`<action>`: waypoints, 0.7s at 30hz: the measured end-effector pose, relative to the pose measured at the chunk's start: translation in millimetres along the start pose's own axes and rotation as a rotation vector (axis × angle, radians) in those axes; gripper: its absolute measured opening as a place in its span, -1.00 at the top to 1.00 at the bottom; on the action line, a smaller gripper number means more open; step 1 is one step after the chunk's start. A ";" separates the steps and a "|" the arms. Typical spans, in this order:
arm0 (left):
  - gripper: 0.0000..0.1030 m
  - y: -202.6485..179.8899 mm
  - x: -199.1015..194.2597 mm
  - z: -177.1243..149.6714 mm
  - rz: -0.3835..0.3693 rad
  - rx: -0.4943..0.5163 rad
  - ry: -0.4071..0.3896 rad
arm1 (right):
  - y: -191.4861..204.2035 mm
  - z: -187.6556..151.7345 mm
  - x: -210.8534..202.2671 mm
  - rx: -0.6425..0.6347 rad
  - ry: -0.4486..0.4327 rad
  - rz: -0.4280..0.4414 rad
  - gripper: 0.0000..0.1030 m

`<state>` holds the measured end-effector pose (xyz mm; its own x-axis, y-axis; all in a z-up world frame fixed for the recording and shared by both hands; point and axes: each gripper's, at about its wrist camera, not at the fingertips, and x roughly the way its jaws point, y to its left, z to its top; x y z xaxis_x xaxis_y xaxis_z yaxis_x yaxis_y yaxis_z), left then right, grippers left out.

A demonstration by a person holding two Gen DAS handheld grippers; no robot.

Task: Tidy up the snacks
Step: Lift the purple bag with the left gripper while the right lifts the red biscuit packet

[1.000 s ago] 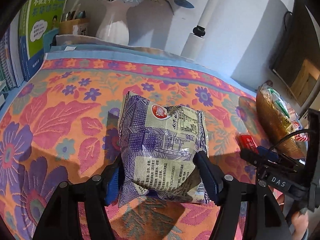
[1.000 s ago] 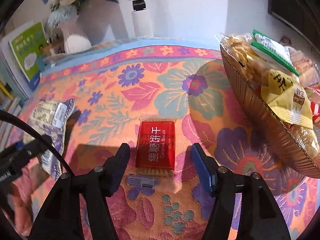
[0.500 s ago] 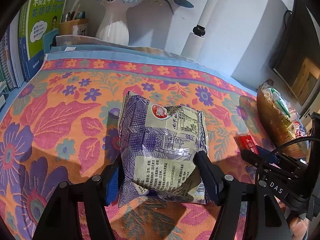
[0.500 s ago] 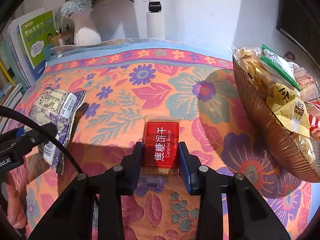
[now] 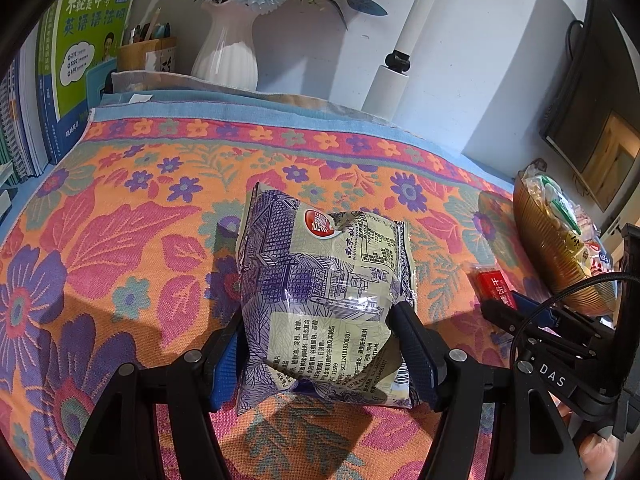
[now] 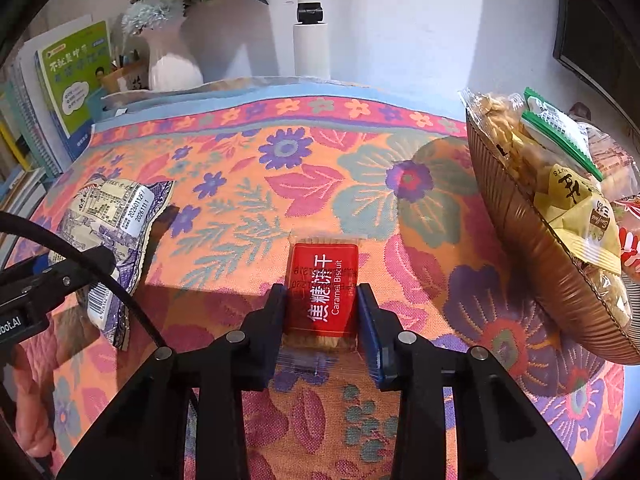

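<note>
A puffy purple-and-cream snack bag [image 5: 326, 304] is pinched between the pads of my left gripper [image 5: 320, 344], just over the flowered cloth. The same snack bag [image 6: 114, 236] shows at the left of the right wrist view. My right gripper [image 6: 322, 312] is shut on a red caramel biscuit packet [image 6: 324, 288], pads pressing both long sides, with the packet resting on the cloth. That red packet [image 5: 496, 286] and the right gripper's fingers [image 5: 520, 312] also appear at the right edge of the left wrist view. A brown ribbed basket [image 6: 532, 248] with several snack packs stands at the right.
A white vase [image 5: 228, 52] with flowers, a pen holder [image 5: 144, 54] and upright books [image 5: 86, 40] line the back left. A white pole on a round base [image 6: 312, 48] stands at the back centre by the wall. The flowered cloth [image 6: 320, 168] lies between bag and basket.
My right gripper has shut from wide open onto the red biscuit packet, which shifted little. The left gripper has kept its hold on the purple bag without moving.
</note>
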<state>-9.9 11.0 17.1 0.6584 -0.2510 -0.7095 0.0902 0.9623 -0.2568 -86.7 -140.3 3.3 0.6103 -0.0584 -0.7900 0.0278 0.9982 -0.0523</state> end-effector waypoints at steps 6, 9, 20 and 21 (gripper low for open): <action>-0.29 2.6 0.1 0.3 -0.008 -0.006 -0.001 | 3.9 -1.5 -4.2 -0.018 -0.021 -0.011 0.35; -0.29 4.8 -0.5 0.0 -0.017 -0.020 -0.002 | 11.5 -3.1 -6.5 -0.047 -0.031 -0.027 0.35; -0.29 1.2 -3.2 -1.5 0.014 -0.005 -0.017 | -1.2 -21.3 -48.4 -0.031 -0.148 0.130 0.35; -0.29 1.1 -3.2 -1.6 0.015 -0.003 -0.018 | -3.6 -22.6 -52.4 -0.025 -0.158 0.150 0.35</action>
<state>-13.2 12.6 18.1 0.6730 -0.2344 -0.7015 0.0778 0.9656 -0.2480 -136.6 -141.1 31.1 0.7229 0.0955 -0.6843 -0.0915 0.9949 0.0422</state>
